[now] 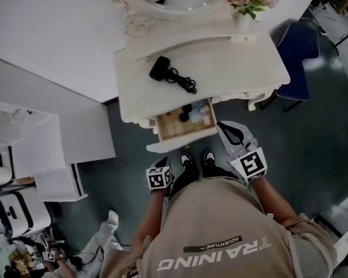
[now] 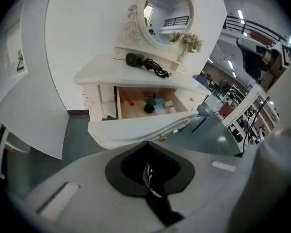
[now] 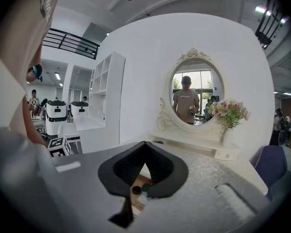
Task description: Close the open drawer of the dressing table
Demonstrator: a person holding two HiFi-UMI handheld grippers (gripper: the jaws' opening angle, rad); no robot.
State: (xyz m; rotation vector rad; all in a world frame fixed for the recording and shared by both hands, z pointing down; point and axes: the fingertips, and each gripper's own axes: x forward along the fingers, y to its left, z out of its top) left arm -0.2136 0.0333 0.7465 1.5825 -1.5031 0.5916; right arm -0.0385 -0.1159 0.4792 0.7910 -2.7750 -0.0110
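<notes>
While the left gripper (image 2: 146, 143) and right gripper (image 3: 144, 143) hover with fingers pressed together, empty, the drawer (image 1: 183, 124) juts open under the desk (image 1: 220, 62), probably light, stiff and free-sliding, so push squarely on its front panel (image 1: 181, 141).

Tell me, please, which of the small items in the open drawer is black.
The small round black item; the pieces beside it are teal, pale blue and cream.

Open drawer (image 2: 136, 127) beyond tongs (image 2: 146, 143) (together)
</notes>
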